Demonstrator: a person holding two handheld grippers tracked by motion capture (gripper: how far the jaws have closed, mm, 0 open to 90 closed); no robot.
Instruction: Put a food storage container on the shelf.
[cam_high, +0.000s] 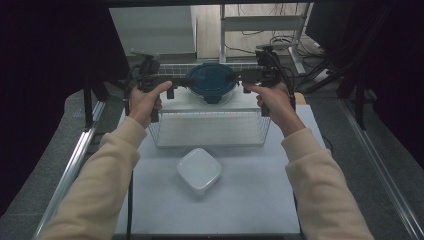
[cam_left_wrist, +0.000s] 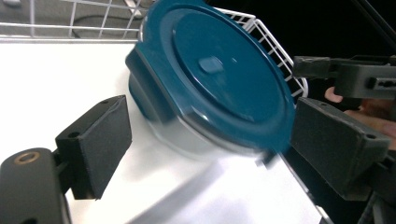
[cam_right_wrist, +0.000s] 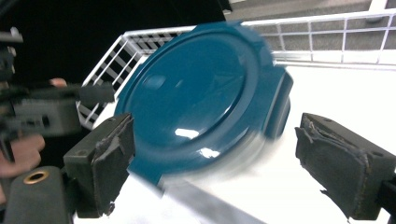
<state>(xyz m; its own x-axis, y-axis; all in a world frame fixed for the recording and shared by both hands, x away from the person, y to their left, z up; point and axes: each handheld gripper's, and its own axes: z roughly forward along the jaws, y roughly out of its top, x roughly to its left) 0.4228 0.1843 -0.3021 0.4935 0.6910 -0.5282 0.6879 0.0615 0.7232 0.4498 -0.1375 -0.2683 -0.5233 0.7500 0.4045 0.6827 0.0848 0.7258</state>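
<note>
Between jaws of left tongs (cam_left_wrist: 205, 154): wide gap, pads clear of container, nothing gripped. Right tongs (cam_right_wrist: 212, 163): jaws equally wide, pads off container, nothing held. Round clear container with blue lid (cam_high: 212, 83) sits between both tongs, on white top shelf of wire rack (cam_high: 210, 131), near rack's far edge. Rack stands on white surface (cam_high: 250, 200). Square white lidded box (cam_high: 199, 170) rests on surface just in front of rack.

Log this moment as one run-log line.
scene: blue-lidded container on white wire basket | left gripper: open, beside container | right gripper: open, beside container | white lidded box: on table, untouched
</note>
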